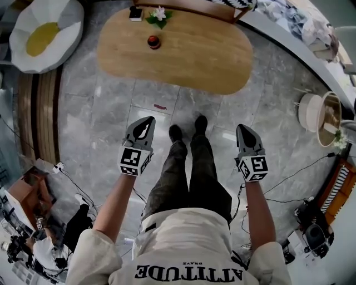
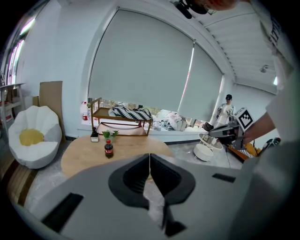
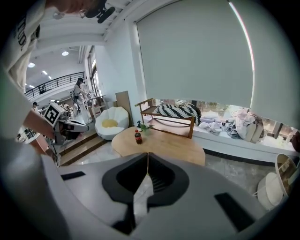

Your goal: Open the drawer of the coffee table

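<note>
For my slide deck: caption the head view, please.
Person facing a wooden coffee table, left gripper and right gripper both shut, empty.

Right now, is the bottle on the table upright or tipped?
Upright: the bottle stands on its base on the table, cap on top, in both gripper views.

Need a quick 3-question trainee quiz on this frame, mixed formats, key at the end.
1. True or false: the left gripper and the right gripper are both shut and empty.
2. What stands on the coffee table near the plant? A) dark bottle B) mug C) laptop
3. Fill in: the white seat with the yellow centre lies on the person's ___ side.
Key: 1 true; 2 A; 3 left.
</note>
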Tool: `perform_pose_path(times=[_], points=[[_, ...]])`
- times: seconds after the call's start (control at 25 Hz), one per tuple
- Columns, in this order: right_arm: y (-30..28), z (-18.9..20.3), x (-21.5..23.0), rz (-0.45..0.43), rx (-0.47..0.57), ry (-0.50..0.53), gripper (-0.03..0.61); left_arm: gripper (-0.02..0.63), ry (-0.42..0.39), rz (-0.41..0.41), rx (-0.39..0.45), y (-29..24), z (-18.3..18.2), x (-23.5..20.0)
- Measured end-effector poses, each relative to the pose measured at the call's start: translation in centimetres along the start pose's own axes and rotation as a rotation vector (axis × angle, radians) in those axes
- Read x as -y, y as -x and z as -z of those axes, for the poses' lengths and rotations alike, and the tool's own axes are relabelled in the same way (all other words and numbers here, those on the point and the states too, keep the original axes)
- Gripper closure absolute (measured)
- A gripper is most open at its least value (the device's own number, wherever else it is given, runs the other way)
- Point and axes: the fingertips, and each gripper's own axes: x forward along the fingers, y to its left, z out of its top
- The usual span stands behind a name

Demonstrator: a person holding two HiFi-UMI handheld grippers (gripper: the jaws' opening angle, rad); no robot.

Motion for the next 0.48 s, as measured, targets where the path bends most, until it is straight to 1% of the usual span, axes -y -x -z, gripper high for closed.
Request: perform_pose_path(times=[0.12,0.2,0.32,0.48], points=[[-0.9,1.5,0.9,-0.012,-0.023,0.015,0.558,0.592,0.000,0.009,-0.021,-1.2,1.1,0.9],[-1.9,2.1,1.9,-0.016,-0.034,0.025,0.558,0.592,-0.003,0.006,-0.031,-2.6,1.2,1.1],[-3.6,3.0,3.2,-0.029,-0.042,0.035,0.558,0.592,-0.001,0.006,-0.025,-4.3,1.5,1.6],[-4.9,5.2,4.3,-0.040,-0.058,0.026,0.558,0.592,0.010,0.014,-0.021,-5.8,2.9,2.5]])
